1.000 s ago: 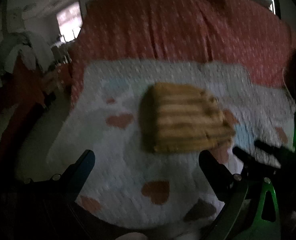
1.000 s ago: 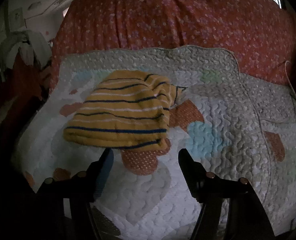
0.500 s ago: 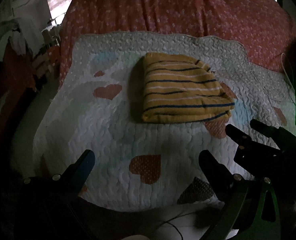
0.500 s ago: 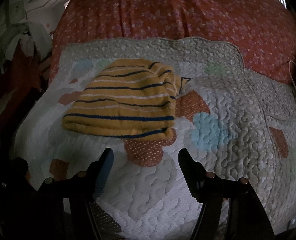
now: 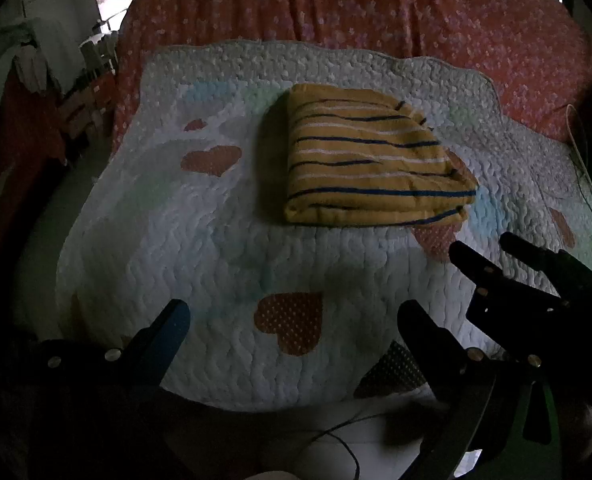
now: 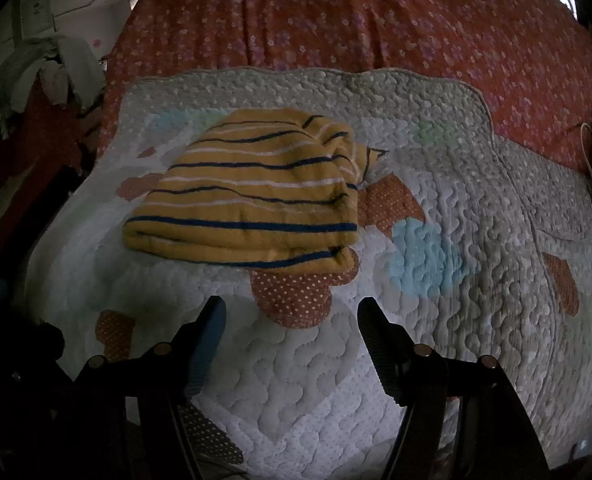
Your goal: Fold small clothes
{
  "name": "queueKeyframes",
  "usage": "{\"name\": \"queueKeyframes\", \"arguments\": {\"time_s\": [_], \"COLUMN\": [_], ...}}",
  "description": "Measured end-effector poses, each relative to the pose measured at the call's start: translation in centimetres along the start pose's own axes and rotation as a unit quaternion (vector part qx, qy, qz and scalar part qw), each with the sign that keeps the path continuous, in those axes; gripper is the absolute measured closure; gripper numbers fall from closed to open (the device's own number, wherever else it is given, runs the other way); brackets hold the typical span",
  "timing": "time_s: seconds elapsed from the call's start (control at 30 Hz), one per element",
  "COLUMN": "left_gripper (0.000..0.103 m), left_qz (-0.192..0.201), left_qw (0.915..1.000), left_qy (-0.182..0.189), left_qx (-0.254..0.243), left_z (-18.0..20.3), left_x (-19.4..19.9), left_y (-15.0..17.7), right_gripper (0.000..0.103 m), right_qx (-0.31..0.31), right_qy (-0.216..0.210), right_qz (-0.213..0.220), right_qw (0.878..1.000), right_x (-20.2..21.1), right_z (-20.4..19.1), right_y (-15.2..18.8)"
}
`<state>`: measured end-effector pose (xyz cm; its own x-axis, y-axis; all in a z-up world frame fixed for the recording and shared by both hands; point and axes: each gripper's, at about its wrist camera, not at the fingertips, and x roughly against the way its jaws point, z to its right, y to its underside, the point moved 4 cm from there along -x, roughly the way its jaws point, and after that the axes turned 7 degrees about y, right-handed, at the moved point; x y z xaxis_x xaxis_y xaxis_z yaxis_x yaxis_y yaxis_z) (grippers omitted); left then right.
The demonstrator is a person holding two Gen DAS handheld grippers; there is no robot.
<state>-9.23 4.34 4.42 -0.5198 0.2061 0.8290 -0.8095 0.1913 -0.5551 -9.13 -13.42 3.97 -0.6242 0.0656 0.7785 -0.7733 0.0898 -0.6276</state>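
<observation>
Garment: folded yellow striped garment (image 5: 371, 168) lies on the quilt (image 5: 176, 220), centre to upper centre of both views, long axis left-right.
Left gripper (image 5: 292, 320): fingers wide apart, empty, well below it.
Right gripper (image 6: 292, 316): fingers spread, empty, nearer, just below its near edge.
Change: both have backed off slightly.

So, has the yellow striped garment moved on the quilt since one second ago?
No. In the right wrist view the striped garment still overlaps the top of the same dotted red heart on the quilt.
</observation>
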Motion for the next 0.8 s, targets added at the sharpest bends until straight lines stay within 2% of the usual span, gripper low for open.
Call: {"name": "queueKeyframes", "arguments": {"time_s": [0.57,0.8], "left_gripper": [0.0,0.0], "left_qz": [-0.019,-0.049], "left_qw": [0.9997,0.9978], "left_qy": [0.002,-0.003], "left_qx": [0.018,0.045], "left_z": [-0.7,-2.1], "left_x": [-1.3,-2.8], "left_y": [0.4,1.2], "right_gripper": [0.03,0.03], "right_qx": [0.013,0.034], "right_qy": [-0.002,-0.013], "right_qz": [-0.002,-0.016], "right_qw": [1.0,0.999], "right_x": [-0.2,-0.9], "right_z": [-0.9,-2.4], "right_y": [0.4,1.3]}}
